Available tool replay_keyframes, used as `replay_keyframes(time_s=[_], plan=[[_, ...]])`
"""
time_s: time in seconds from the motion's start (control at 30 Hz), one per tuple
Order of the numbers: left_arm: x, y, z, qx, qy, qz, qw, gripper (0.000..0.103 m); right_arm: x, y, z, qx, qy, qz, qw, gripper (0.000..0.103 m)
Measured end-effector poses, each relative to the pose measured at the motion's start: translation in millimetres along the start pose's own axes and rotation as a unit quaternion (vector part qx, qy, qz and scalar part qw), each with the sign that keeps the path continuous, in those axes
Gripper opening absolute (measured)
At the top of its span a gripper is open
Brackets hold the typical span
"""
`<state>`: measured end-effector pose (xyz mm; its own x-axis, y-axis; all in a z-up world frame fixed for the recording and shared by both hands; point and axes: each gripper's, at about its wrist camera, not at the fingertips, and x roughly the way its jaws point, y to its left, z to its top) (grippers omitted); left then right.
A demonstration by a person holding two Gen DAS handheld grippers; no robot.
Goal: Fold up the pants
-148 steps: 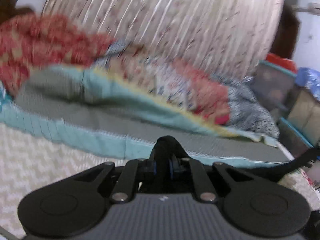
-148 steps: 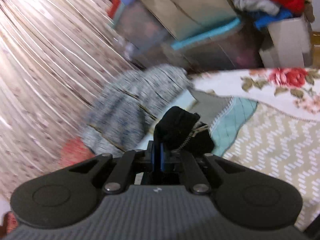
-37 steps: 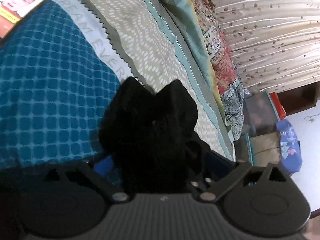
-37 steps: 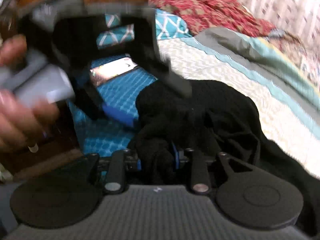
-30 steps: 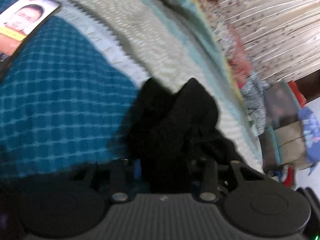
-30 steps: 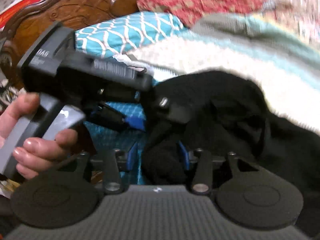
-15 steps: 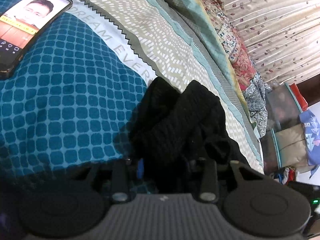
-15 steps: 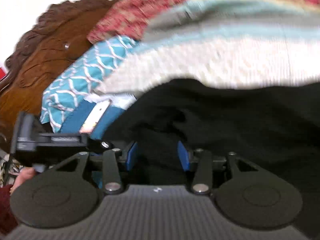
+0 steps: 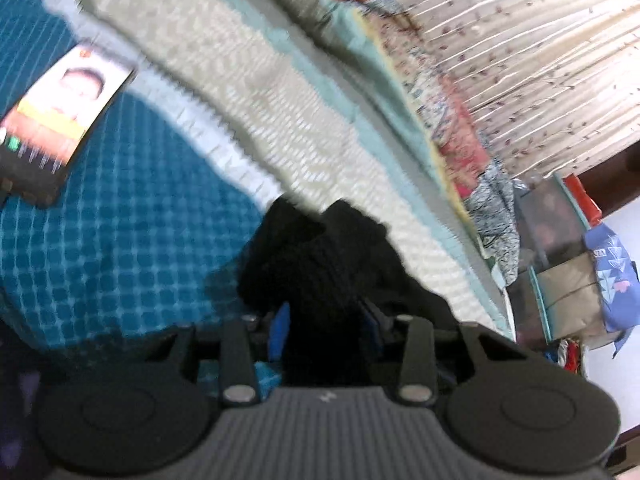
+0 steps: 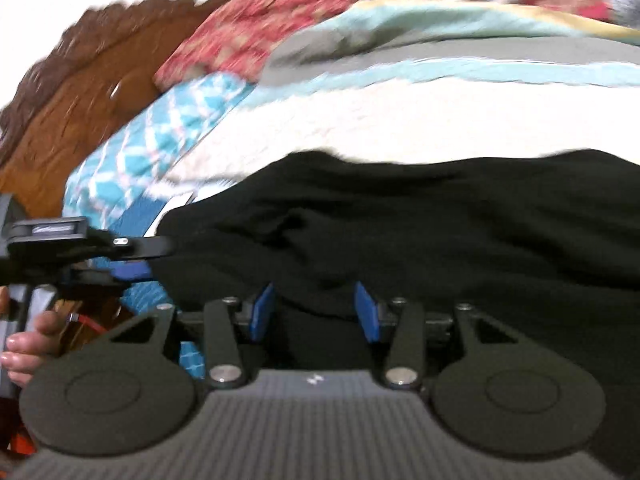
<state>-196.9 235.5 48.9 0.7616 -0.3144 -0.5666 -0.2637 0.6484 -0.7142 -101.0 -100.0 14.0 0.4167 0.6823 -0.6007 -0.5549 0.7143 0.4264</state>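
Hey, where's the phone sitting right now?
In the left wrist view, the phone lies at the far left on the blue checked bedding, up-left of the black pants.

Open bedspread (image 9: pixel 280 92) beyond — phone (image 9: pixel 60 120) left, rumpled quilt (image 9: pixel 420 92) along far edge.

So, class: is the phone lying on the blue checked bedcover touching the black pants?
Apart. The left wrist view shows the phone far left, with bare blue checked bedcover between it and the black pants.
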Motion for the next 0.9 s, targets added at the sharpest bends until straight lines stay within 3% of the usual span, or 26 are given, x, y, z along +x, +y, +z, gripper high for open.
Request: replay_keyframes(time_s=[0.23,0.3,0.37,0.43,0.5,0.6,0.67,0.73,0.83,0.9], plan=[[10,-71,19,0.061,-0.024,-0.057,0.9962,0.037,-45,-49,-13,0.086,-0.063,-0.051,0.993,0.049],[26,-89,21,0.068,-0.013,-0.07,0.9951,0.037,-47,-58,-16,0.099,-0.062,-0.065,0.991,0.049],[46,-106,19,0.088,0.007,-0.07,0.9937,0.038,-37,-67,-22,0.111,-0.027,-0.077,0.991,0.049],[73,-118,12,0.118,0.029,-0.05,0.9913,0.038,-26,-74,-30,0.123,-0.003,-0.073,0.99,0.048],[100,-115,1,0.142,0.055,0.015,0.9883,0.038,-34,-77,-32,0.131,-0.022,-0.061,0.989,0.048],[131,-90,-16,0.135,0.111,0.102,0.9794,0.036,-72,-94,-31,0.148,-0.084,-0.089,0.981,0.048],[133,-77,-22,0.129,0.116,0.109,0.9788,0.032,-110,-118,-35,0.181,-0.14,-0.125,0.965,0.048],[127,-79,-22,0.12,0.111,0.108,0.9805,0.033,-148,-145,-43,0.22,-0.194,-0.165,0.942,0.049],[123,-97,-22,0.127,0.105,0.111,0.98,0.039,-209,-183,-66,0.277,-0.269,-0.234,0.892,0.049],[123,-118,-26,0.157,0.106,0.095,0.9774,0.04,-247,-204,-80,0.302,-0.312,-0.297,0.85,0.05]])
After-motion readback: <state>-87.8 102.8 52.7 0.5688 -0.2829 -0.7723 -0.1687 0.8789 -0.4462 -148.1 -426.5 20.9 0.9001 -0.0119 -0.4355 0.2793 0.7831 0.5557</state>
